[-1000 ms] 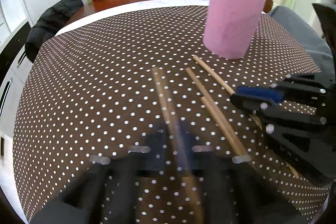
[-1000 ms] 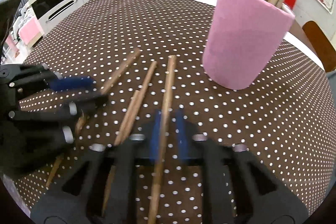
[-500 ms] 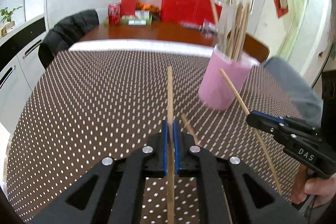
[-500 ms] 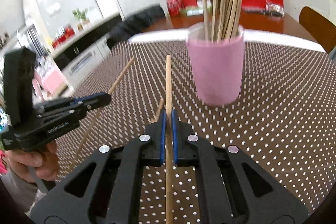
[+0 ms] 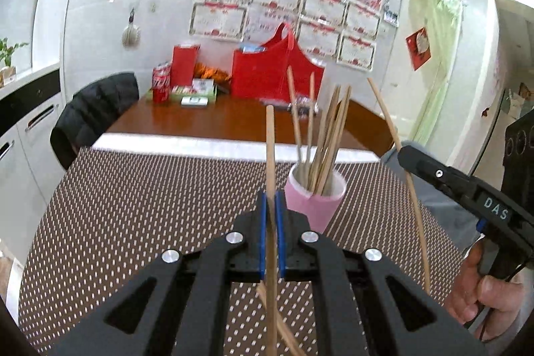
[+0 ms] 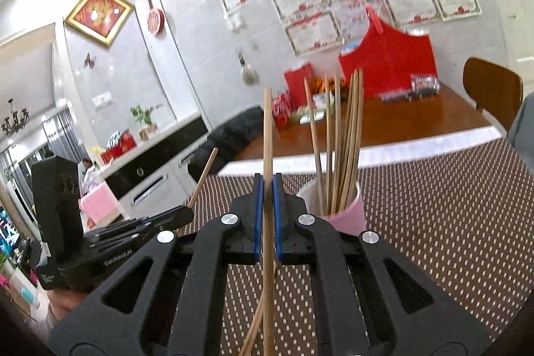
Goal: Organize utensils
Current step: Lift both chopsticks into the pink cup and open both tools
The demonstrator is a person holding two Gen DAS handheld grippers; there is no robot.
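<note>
We hold one chopstick in each gripper — left gripper (image 5: 271, 216) jaws clamped on a chopstick (image 5: 269, 149), right gripper (image 6: 267, 206) likewise (image 6: 267, 135). Pink cup (image 5: 313, 206) sits just ahead on the dotted table (image 5: 133, 216) w/ approx. six sticks inside. Best: tip each down over the rim, release one at a time — loose ones remain below.
</note>
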